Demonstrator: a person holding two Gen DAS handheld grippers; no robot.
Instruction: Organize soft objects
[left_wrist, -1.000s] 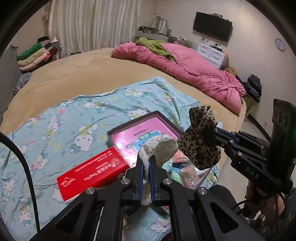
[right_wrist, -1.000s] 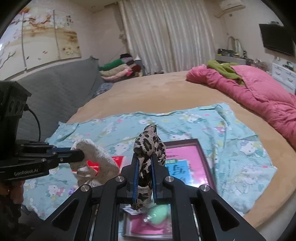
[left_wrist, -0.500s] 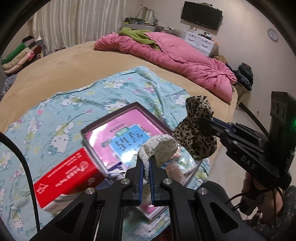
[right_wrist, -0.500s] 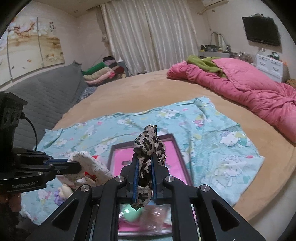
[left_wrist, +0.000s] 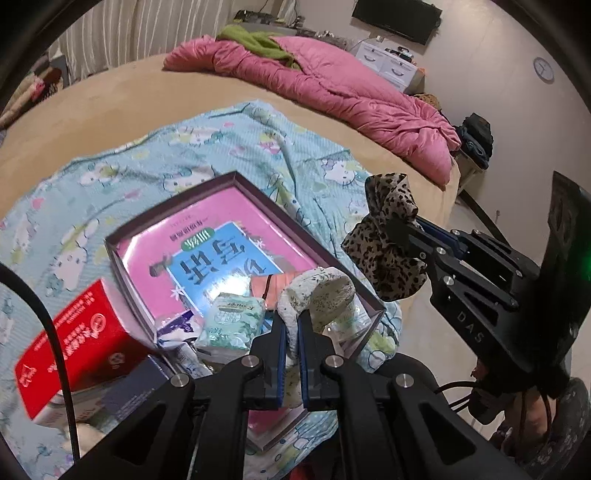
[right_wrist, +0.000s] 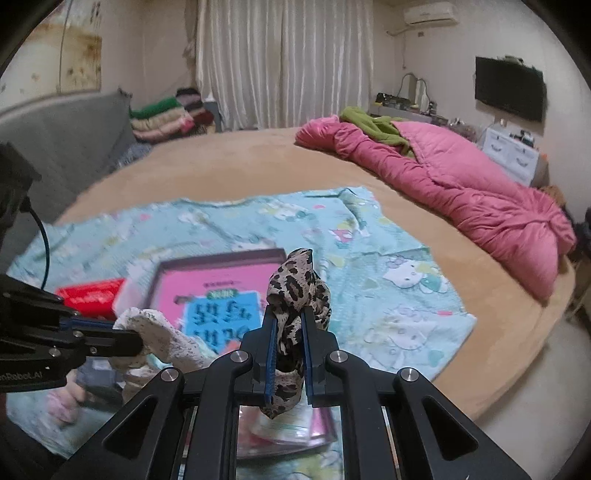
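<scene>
My left gripper (left_wrist: 291, 325) is shut on a white speckled cloth (left_wrist: 317, 295) and holds it above the near end of a shallow purple-rimmed box (left_wrist: 258, 184). The box has a pink and blue printed bottom and holds a green tissue pack (left_wrist: 232, 325). My right gripper (right_wrist: 290, 325) is shut on a leopard-print cloth (right_wrist: 295, 291) and holds it above the box's right edge; the leopard cloth also shows in the left wrist view (left_wrist: 388, 251). The white cloth also shows in the right wrist view (right_wrist: 162, 336).
A red carton (left_wrist: 70, 343) lies left of the box on a light blue cartoon-print sheet (left_wrist: 147, 158) spread over the tan round bed (right_wrist: 240, 170). A pink quilt (left_wrist: 332, 88) lies at the far right. Folded clothes (right_wrist: 166, 118) are stacked by the curtain. The bed edge and floor are on the right.
Both grippers have swung to the right and moved nearer over the box with their cloths still gripped. More of the box's contents show now.
</scene>
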